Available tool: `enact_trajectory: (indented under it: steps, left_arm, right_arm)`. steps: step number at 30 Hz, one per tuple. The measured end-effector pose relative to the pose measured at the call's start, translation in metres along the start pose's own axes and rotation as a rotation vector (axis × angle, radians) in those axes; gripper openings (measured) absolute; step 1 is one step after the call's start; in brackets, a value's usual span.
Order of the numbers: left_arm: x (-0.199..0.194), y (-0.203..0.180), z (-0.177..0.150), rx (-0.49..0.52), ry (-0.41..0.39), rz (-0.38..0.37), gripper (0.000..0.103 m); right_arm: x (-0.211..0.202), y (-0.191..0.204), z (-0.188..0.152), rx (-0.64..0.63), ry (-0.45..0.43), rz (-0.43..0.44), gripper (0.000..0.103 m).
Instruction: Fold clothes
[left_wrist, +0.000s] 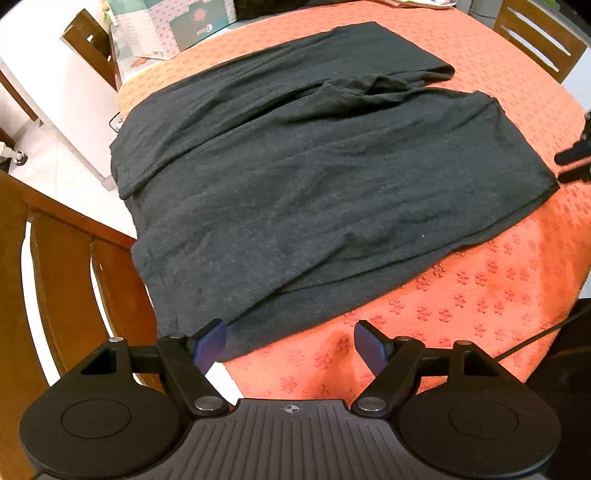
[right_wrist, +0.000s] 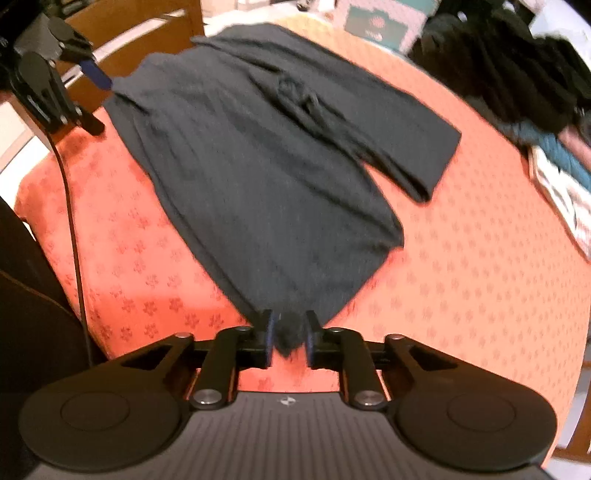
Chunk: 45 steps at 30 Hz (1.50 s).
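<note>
Gripper (right_wrist: 289, 341) at lengthwise-spread garment's (right_wrist: 258, 177) corner

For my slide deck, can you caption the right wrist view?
Right gripper with a corner of the dark garment between its jaws, on the orange tablecloth.

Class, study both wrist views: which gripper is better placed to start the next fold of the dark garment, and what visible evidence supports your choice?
Probably the right gripper: a corner of the dark garment sits bunched between its narrowly parted pads. The left gripper stands wide open at another garment corner, over the orange tablecloth, holding nothing.
</note>
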<state>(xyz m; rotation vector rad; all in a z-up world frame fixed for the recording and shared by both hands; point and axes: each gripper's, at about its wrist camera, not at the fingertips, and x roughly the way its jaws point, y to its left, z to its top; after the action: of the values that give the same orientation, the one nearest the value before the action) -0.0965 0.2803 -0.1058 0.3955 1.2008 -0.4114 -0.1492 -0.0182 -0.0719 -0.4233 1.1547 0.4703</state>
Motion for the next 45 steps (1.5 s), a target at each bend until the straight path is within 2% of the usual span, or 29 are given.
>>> enact_trajectory:
  steps: [5, 9, 11, 15, 21, 30, 34, 40, 43, 45]
  left_arm:
    - [0.000, 0.008, -0.002, 0.047, 0.021, -0.008, 0.078]
    - [0.000, 0.016, -0.002, 0.074, 0.027, -0.011, 0.078]
    - [-0.001, 0.017, -0.001, 0.080, 0.022, -0.023, 0.078]
    - [-0.001, 0.017, 0.001, 0.098, 0.005, -0.052, 0.079]
    - [0.006, 0.005, 0.007, 0.167, -0.014, -0.049, 0.080]
    - [0.020, -0.018, 0.011, 0.267, -0.062, 0.023, 0.081]
    - [0.019, -0.015, 0.005, 0.254, -0.098, 0.056, 0.084]
    - [0.013, 0.015, -0.009, 0.133, -0.130, 0.143, 0.065]
    - [0.012, 0.032, -0.018, 0.069, -0.140, 0.163, 0.062]
    - [0.013, 0.039, -0.022, 0.045, -0.144, 0.149, 0.059]
  right_arm:
    - [0.013, 0.008, -0.014, -0.035, 0.016, -0.017, 0.034]
    - [0.020, 0.023, -0.014, -0.182, 0.023, -0.087, 0.034]
    - [0.022, 0.030, -0.013, -0.253, 0.029, -0.105, 0.032]
    - [0.024, 0.036, -0.010, -0.322, 0.038, -0.105, 0.007]
    - [0.001, 0.029, 0.004, -0.346, 0.014, -0.122, 0.005]
    - [-0.043, 0.005, 0.047, -0.317, -0.039, -0.177, 0.005]
    - [-0.052, -0.001, 0.056, -0.305, -0.058, -0.199, 0.005]
    - [-0.057, -0.006, 0.065, -0.276, -0.070, -0.212, 0.005]
    - [-0.060, -0.009, 0.068, -0.252, -0.079, -0.214, 0.005]
    - [-0.061, -0.011, 0.071, -0.236, -0.082, -0.208, 0.005]
